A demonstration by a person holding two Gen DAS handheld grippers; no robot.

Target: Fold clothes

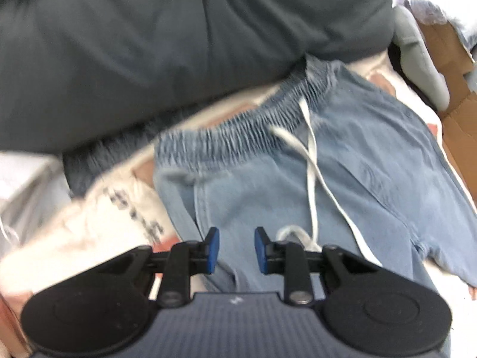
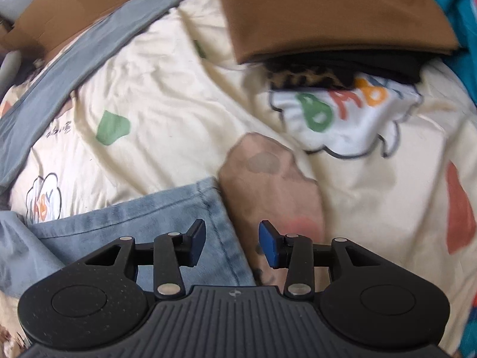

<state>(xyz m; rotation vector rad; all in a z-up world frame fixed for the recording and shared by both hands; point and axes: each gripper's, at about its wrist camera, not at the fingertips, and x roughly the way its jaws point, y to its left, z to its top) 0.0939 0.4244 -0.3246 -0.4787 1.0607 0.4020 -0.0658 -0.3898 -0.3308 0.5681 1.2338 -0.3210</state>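
Note:
Light blue denim pants [image 1: 342, 185] lie flat on a cream printed bedsheet [image 1: 98, 223], their gathered elastic waistband [image 1: 238, 125] toward the top and a white drawstring [image 1: 311, 161] trailing down the front. My left gripper [image 1: 237, 238] hovers over the pants below the waistband, open, with nothing between its blue pads. In the right wrist view, a pant leg hem [image 2: 184, 208] lies on the sheet. My right gripper [image 2: 232, 232] stands open over the hem's right edge, its pads clear of the cloth.
Dark grey fabric [image 1: 179, 35] fills the top of the left wrist view, with cardboard [image 1: 456, 113] at the right. A folded brown cloth [image 2: 328, 15] tops a stack of dark garments at the upper right. A grey-blue strip of cloth [image 2: 74, 68] crosses the sheet [image 2: 167, 104] at the upper left.

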